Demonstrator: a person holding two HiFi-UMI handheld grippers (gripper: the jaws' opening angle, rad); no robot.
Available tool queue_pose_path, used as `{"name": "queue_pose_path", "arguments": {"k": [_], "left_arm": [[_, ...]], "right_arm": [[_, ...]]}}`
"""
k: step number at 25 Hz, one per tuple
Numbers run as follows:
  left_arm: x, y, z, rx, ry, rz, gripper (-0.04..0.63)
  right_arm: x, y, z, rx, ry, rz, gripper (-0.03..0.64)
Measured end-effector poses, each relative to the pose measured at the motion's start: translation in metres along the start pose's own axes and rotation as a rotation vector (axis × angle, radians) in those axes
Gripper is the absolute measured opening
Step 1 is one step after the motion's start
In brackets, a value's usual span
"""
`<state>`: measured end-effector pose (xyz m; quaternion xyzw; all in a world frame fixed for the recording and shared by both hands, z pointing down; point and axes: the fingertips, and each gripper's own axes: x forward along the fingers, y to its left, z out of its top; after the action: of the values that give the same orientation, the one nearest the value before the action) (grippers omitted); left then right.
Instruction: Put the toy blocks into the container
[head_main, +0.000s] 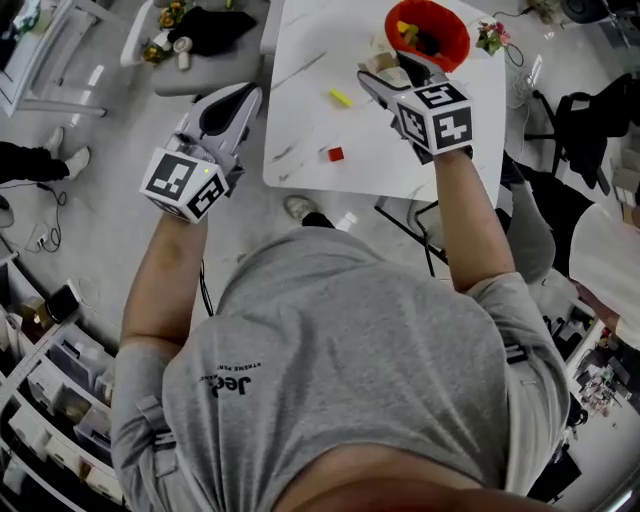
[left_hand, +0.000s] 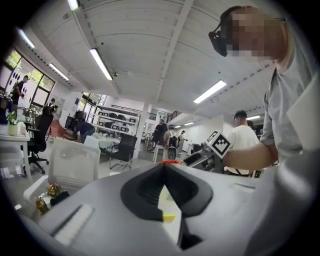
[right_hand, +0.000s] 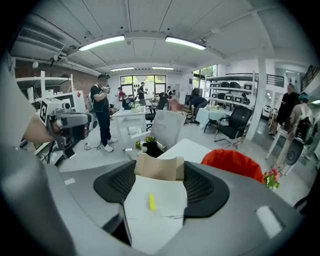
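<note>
Red container (head_main: 428, 30): pieces (head_main: 410, 32) inside, yellow and dark, are too small to identify; tan item (head_main: 378, 60) is partly covered by the right tongs (head_main: 388, 68); yellow block (left_hand: 168, 217) is seen only through the narrow gap of the left tongs (left_hand: 164, 167) — table otherwise masked there.

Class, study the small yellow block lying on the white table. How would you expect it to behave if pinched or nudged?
The yellow block looks small and solid, so probably light and stiff. Lying flat on the smooth table, it would likely slide, not roll, when nudged. Being narrow, it may twist out of a careless pinch.
</note>
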<state>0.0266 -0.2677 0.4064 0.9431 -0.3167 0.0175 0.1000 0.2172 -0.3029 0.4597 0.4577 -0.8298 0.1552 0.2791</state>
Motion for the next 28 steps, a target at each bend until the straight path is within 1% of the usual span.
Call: {"name": "queue_pose_path", "arguments": {"k": [7, 11, 14, 19, 25, 27, 28], "left_arm": [[0.056, -0.01, 0.026, 0.033, -0.005, -0.046, 0.057], [0.086, -0.014, 0.034, 0.054, 0.009, -0.078, 0.057], [0.106, -0.014, 0.038, 0.055, 0.011, -0.093, 0.057], [0.133, -0.019, 0.041, 0.056, 0.023, -0.122, 0.057], [0.15, -0.027, 0.037, 0.056, 0.037, -0.151, 0.057], [0.151, -0.028, 0.037, 0.052, 0.036, -0.153, 0.057], [0.151, -0.028, 0.037, 0.049, 0.035, -0.152, 0.057]], "right_arm": [[-0.023, -0.084, 0.021, 0.05, -0.046, -0.087, 0.299], [-0.023, -0.122, 0.023, 0.062, -0.048, -0.122, 0.301], [-0.019, -0.145, 0.021, 0.077, -0.04, -0.141, 0.301], [-0.01, -0.171, 0.015, 0.078, -0.015, -0.165, 0.302], [0.005, -0.184, 0.004, 0.076, 0.005, -0.176, 0.306], [0.005, -0.184, 0.005, 0.079, -0.013, -0.166, 0.366], [0.004, -0.182, 0.007, 0.078, -0.023, -0.16, 0.377]]}}
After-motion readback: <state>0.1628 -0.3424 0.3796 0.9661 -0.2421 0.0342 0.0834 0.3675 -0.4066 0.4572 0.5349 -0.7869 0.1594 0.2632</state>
